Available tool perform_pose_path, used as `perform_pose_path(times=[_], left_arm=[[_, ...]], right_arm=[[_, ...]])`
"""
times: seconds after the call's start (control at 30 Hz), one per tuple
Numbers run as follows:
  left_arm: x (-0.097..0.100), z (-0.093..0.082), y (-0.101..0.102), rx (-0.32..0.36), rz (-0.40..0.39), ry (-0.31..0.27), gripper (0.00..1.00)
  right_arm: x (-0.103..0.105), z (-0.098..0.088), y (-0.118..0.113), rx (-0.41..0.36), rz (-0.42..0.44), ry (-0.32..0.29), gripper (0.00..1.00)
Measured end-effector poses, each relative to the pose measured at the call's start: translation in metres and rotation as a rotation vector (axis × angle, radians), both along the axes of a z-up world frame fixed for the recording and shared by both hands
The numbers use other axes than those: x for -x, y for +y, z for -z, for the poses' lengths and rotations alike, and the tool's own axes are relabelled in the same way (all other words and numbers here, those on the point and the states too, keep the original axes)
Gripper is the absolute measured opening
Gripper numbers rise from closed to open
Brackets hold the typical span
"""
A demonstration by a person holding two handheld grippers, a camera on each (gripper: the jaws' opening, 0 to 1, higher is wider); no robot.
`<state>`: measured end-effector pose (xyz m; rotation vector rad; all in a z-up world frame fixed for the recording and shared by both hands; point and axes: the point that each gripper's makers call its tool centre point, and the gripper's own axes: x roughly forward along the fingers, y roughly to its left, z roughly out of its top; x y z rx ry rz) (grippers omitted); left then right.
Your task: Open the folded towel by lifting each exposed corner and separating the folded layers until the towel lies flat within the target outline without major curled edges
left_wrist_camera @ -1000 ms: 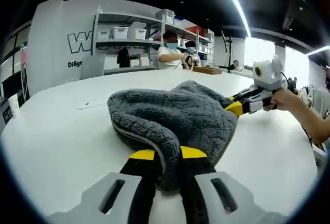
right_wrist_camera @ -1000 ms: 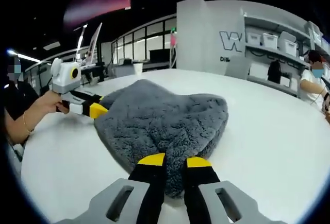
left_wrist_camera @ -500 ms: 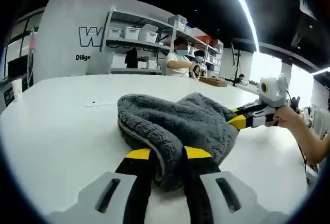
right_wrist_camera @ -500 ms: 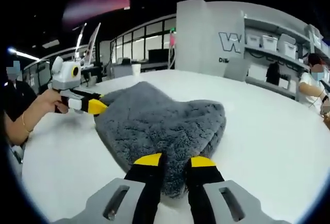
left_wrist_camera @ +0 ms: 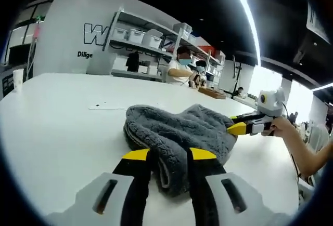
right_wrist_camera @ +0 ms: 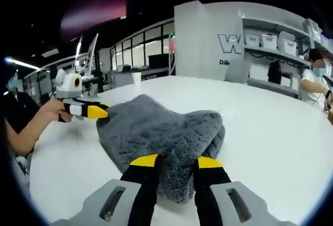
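A grey fleece towel (left_wrist_camera: 179,130) lies bunched and folded on the white table (left_wrist_camera: 57,132). My left gripper (left_wrist_camera: 169,156) is shut on the towel's near folded edge, a thick fold sitting between its yellow-tipped jaws. In the right gripper view the same towel (right_wrist_camera: 161,124) spreads ahead, and my right gripper (right_wrist_camera: 176,162) is shut on its near corner. Each gripper also shows in the other's view: the right gripper (left_wrist_camera: 243,128) at the towel's far right edge, the left gripper (right_wrist_camera: 88,111) at its far left edge, each held by a hand (left_wrist_camera: 283,127).
The white table (right_wrist_camera: 276,132) stretches wide around the towel. A paper cup (left_wrist_camera: 18,79) stands far left, and a thin strip (left_wrist_camera: 106,106) lies behind the towel. Shelves with bins (left_wrist_camera: 151,36) and people working (left_wrist_camera: 182,70) are well beyond the table.
Both cameras have dropped lower and drawn back a little. The towel sits flatter and more bunched between the grippers. The gap between each gripper's jaws looks slightly wider.
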<state>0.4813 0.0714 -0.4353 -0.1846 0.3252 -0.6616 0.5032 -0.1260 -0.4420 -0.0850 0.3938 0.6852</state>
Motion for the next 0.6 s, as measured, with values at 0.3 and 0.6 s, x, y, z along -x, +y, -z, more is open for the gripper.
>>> perform_pose_path(times=[0.3, 0.6], left_arm=[[-0.031, -0.007, 0.027, 0.041, -0.035, -0.011, 0.28], [-0.048, -0.009, 0.028, 0.078, -0.037, -0.023, 0.30]], right_arm=[[-0.009, -0.017, -0.009, -0.066, 0.048, -0.024, 0.23], [-0.024, -0.016, -0.008, -0.054, 0.072, -0.031, 0.23]])
